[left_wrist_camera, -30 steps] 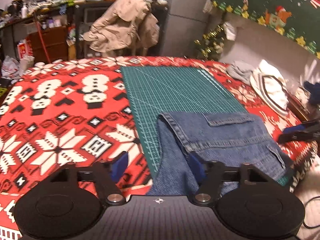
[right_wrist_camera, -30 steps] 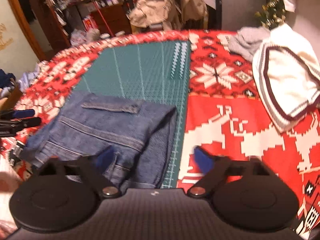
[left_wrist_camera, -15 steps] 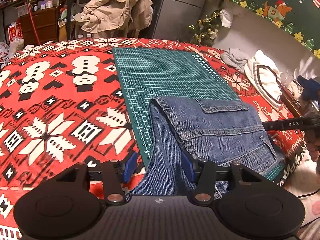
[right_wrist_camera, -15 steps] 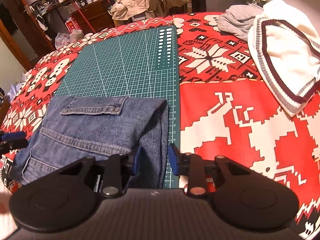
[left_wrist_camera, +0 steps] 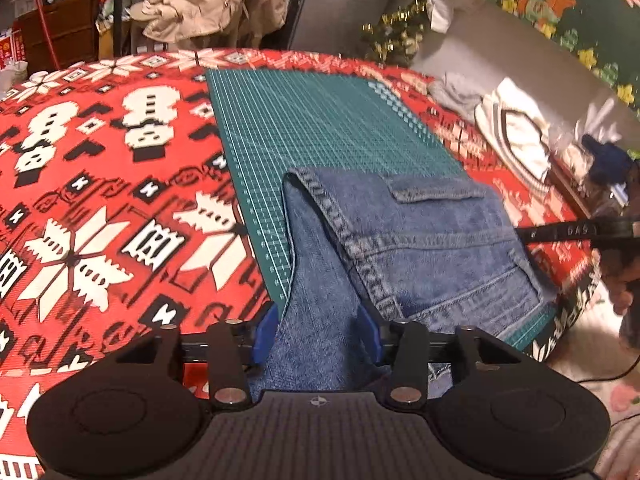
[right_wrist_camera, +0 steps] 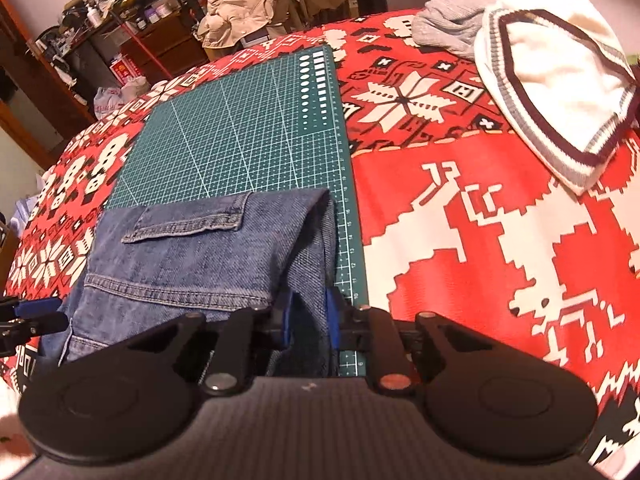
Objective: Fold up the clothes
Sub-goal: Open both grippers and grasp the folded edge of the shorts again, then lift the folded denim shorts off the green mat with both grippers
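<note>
Blue jeans (left_wrist_camera: 420, 240), folded, lie on the near end of a green cutting mat (left_wrist_camera: 320, 120) and hang over the table's near edge. My left gripper (left_wrist_camera: 318, 328) straddles the jeans' left side at that edge. Its jaws are closing, with flat denim between the blue pads and no squeeze showing. My right gripper (right_wrist_camera: 309, 320) is at the right fold of the jeans (right_wrist_camera: 200, 256). Its jaws are closing too, and the pads pinch the doubled denim beside the mat's (right_wrist_camera: 240, 140) ruler edge.
A red patterned blanket (left_wrist_camera: 100, 200) covers the table. At the far right lie a white sweater (right_wrist_camera: 552, 72) with dark trim and a grey garment (right_wrist_camera: 448, 28). A beige coat (left_wrist_camera: 208, 4) hangs behind the table. A hand (left_wrist_camera: 624, 280) shows at the right edge.
Both grippers dipped closer to the jeans at the near edge. The right jaws narrowed from wide apart onto the right fold. The left jaws also narrowed, around the left side.
</note>
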`<action>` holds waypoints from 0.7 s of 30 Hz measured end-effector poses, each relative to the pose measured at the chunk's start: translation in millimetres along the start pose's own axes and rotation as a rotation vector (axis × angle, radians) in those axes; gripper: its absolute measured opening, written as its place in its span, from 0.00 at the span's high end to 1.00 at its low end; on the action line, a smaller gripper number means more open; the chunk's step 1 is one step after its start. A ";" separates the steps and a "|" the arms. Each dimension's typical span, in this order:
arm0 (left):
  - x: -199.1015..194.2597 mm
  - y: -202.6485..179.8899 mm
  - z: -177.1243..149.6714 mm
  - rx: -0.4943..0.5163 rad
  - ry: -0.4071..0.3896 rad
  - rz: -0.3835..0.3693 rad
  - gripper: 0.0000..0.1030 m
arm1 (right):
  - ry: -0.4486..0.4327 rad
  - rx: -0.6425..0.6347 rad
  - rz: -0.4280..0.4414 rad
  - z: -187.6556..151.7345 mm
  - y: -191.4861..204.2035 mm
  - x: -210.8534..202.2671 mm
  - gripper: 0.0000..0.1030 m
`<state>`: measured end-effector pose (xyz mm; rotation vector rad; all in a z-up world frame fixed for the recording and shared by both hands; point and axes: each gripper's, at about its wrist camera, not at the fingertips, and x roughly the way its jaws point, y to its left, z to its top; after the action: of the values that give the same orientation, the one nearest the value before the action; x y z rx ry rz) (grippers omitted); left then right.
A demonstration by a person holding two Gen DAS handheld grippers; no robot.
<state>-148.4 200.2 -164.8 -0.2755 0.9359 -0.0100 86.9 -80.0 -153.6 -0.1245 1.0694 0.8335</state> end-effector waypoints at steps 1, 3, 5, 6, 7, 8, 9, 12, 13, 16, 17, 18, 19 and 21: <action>1.6 -1.4 0.8 0.012 0.013 0.017 0.71 | -0.002 -0.011 0.001 -0.1 1.2 -0.1 0.91; 3.2 -2.2 2.0 0.017 0.033 0.037 0.87 | -0.009 -0.033 0.002 -0.8 3.2 -1.0 0.94; 1.7 -0.3 2.9 0.000 0.039 0.038 0.93 | -0.014 -0.041 0.006 -1.7 3.6 -2.8 0.97; 0.1 0.5 3.4 -0.014 0.038 0.037 0.94 | -0.017 -0.040 0.012 -1.8 3.0 -3.7 0.97; -2.5 1.2 3.9 -0.032 0.031 0.034 0.95 | -0.018 -0.039 0.019 -1.5 2.3 -4.5 0.97; -5.0 1.8 4.4 -0.051 0.024 0.032 0.95 | -0.021 -0.037 0.028 -1.1 1.4 -5.9 0.98; -8.6 1.5 5.0 -0.066 0.010 0.029 0.95 | -0.029 -0.033 0.038 -0.2 1.0 -7.8 0.98; -23.9 -4.9 6.9 -0.093 -0.049 0.023 0.95 | -0.060 -0.043 0.062 3.4 1.5 -16.9 0.98; -28.9 -7.7 7.5 -0.101 -0.067 0.024 0.95 | -0.071 -0.066 0.066 7.0 5.3 -19.2 0.98; -42.6 -12.2 8.1 -0.156 -0.116 0.041 0.95 | -0.098 -0.134 0.091 21.9 18.5 -23.9 0.98; -47.1 -12.4 7.9 -0.182 -0.132 0.046 0.95 | -0.100 -0.157 0.108 29.5 23.3 -23.8 0.98; -51.7 -11.4 7.3 -0.210 -0.149 0.055 0.95 | -0.101 -0.181 0.122 37.3 28.6 -22.7 0.98; -56.3 -9.1 6.4 -0.240 -0.166 0.065 0.95 | -0.100 -0.209 0.137 44.8 34.5 -21.3 0.98; -65.7 -2.2 4.7 -0.305 -0.201 0.089 0.95 | -0.099 -0.279 0.165 63.1 52.2 -17.8 0.98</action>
<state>-183.5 207.6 -109.5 -0.5075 0.7466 0.2397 94.6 -23.6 -92.1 -0.2291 0.8748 1.1254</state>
